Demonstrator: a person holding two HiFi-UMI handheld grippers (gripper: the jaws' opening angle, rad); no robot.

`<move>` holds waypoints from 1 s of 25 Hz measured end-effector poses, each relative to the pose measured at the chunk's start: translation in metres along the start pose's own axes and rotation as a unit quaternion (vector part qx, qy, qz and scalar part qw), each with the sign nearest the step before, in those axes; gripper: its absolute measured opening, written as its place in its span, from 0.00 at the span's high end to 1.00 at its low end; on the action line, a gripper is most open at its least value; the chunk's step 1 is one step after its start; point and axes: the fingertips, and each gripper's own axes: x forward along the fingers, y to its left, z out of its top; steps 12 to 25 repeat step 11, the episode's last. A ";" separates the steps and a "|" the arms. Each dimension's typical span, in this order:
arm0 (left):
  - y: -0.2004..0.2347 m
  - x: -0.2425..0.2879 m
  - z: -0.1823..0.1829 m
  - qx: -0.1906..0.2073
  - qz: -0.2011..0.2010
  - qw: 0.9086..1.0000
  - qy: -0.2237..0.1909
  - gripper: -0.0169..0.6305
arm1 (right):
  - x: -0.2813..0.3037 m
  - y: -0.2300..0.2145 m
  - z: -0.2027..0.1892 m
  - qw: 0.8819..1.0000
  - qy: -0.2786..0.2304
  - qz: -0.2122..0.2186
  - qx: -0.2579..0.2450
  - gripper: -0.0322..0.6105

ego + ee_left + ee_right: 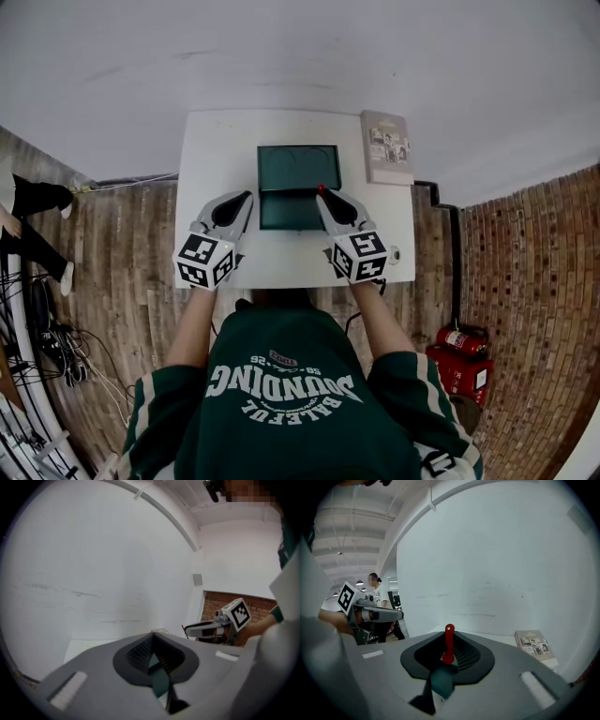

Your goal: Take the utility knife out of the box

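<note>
A dark green box [298,183] lies open on the white table [216,150]. My right gripper [322,193] is over the box's right side, shut on a red utility knife [321,188]. In the right gripper view the knife [449,644] stands upright between the jaws, which are closed on its lower end. My left gripper [246,195] hovers at the box's left edge with its jaws together and nothing between them. A sliver of the green box [159,681] shows below the left gripper [152,637] in its own view.
A book [386,146] lies at the table's back right corner, also seen as the book [534,646] in the right gripper view. A red fire extinguisher [461,339] stands on the floor at the right. A person's legs [33,225] are at the far left.
</note>
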 end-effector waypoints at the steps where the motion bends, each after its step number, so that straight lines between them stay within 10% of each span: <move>1: 0.000 0.000 0.000 0.000 0.000 1.000 0.000 0.89 | 0.000 0.000 0.000 1.000 0.000 0.000 0.000 0.86; 25: 0.003 0.001 0.000 0.000 -0.002 1.000 0.000 0.89 | 0.003 0.002 0.000 1.000 0.000 0.000 0.001 0.86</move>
